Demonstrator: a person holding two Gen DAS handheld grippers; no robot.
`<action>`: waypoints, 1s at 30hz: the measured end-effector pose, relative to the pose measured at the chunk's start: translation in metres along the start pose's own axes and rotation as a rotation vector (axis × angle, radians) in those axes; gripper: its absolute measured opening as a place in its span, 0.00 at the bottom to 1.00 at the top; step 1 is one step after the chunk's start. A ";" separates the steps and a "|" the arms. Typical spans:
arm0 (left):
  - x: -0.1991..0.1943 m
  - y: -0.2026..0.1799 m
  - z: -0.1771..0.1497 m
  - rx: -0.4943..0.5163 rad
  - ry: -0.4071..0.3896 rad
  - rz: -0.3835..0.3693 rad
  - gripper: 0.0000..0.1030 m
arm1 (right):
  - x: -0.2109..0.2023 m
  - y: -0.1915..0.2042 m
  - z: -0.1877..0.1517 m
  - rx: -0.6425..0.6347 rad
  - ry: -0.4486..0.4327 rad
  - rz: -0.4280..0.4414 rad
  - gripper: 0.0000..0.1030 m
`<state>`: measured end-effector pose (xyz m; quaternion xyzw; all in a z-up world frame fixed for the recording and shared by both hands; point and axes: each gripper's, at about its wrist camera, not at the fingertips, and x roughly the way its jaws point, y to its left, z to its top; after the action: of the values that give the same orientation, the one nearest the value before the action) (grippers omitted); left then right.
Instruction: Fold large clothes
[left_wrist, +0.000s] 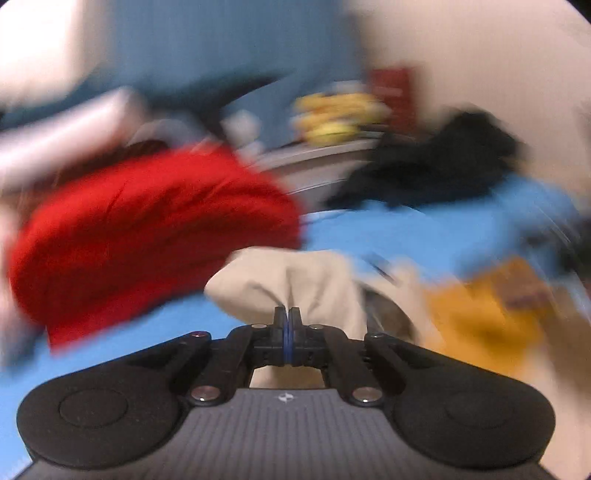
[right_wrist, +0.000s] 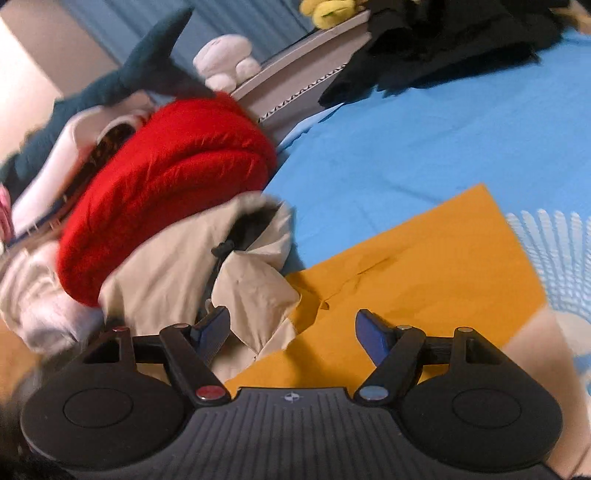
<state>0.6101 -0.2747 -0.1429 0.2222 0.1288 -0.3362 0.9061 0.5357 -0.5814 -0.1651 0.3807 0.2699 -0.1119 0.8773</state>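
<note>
A beige garment (left_wrist: 295, 280) bunches up in front of my left gripper (left_wrist: 289, 314), which is shut on a fold of it and holds it above the blue bed sheet (left_wrist: 424, 236); this view is blurred. In the right wrist view the beige garment (right_wrist: 177, 273) lies crumpled beside a flat mustard-yellow cloth (right_wrist: 424, 273). My right gripper (right_wrist: 291, 326) is open and empty, low over the edge where the beige garment meets the yellow cloth.
A red fleece bundle (right_wrist: 166, 195) sits on a pile at the left, also red in the left wrist view (left_wrist: 147, 229). Black clothes (right_wrist: 443, 48) lie at the far side. Plush toys (right_wrist: 225, 62) and a yellow toy (left_wrist: 340, 114) rest on a grey ledge (right_wrist: 295, 81).
</note>
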 end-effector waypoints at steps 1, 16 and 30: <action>-0.016 -0.013 -0.013 0.093 0.001 -0.060 0.00 | -0.005 -0.003 -0.001 0.007 -0.009 0.007 0.75; -0.037 -0.022 -0.087 0.204 0.139 -0.129 0.00 | 0.047 0.106 0.015 -0.161 0.006 0.127 0.95; -0.043 0.135 -0.091 -0.577 0.238 0.148 0.86 | 0.032 0.138 -0.042 -0.306 -0.131 0.142 0.05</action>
<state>0.6605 -0.1157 -0.1632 0.0024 0.3076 -0.1905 0.9322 0.6018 -0.4559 -0.1232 0.2530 0.1982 -0.0319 0.9464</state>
